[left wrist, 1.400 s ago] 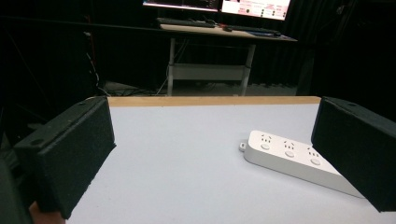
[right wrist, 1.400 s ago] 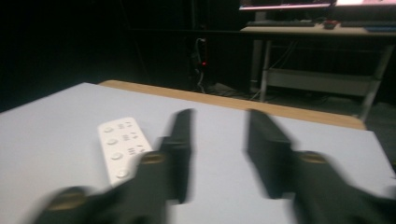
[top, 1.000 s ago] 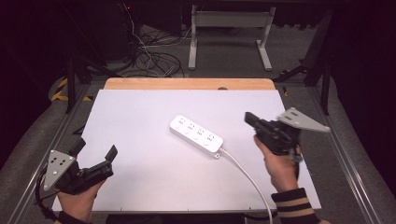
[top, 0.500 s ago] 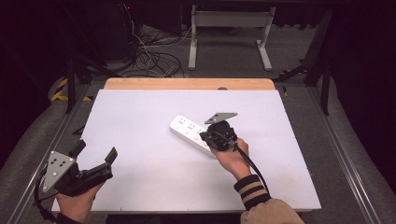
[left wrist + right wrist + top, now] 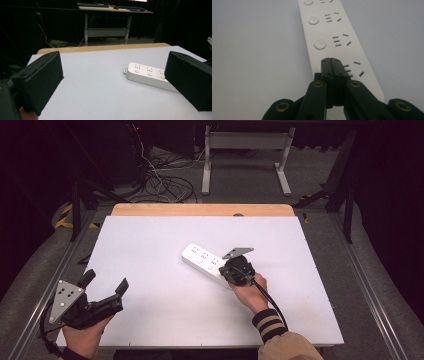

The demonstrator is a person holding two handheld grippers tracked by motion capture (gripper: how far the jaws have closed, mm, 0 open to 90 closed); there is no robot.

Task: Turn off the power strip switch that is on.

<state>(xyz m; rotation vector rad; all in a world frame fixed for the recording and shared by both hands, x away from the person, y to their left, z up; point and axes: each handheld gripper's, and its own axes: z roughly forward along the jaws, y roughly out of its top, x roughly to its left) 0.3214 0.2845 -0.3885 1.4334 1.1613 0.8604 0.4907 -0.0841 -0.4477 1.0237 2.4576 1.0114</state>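
Observation:
A white power strip (image 5: pixel 202 259) lies slantwise in the middle of the white table (image 5: pixel 150 245). My right gripper (image 5: pixel 231 270) is shut, and its joined tips (image 5: pixel 331 61) rest on top of the power strip (image 5: pixel 329 27) at its near end, in line with the row of round buttons and covering the spot beside the last socket. My left gripper (image 5: pixel 106 281) is held open at the front left corner, well apart from the strip. In the left gripper view the strip (image 5: pixel 147 76) lies ahead, to the right between my wide-spread jaws (image 5: pixel 113 67).
The table has a bare wooden strip (image 5: pixel 200 210) along its far edge and metal rails (image 5: pixel 365 285) at its sides. Beyond it, tangled cables (image 5: pixel 160 185) lie on the floor by a desk frame (image 5: pixel 245 150).
My right gripper has swung left from the right side of the table to the strip's near end and come down on it. The left gripper has stayed put.

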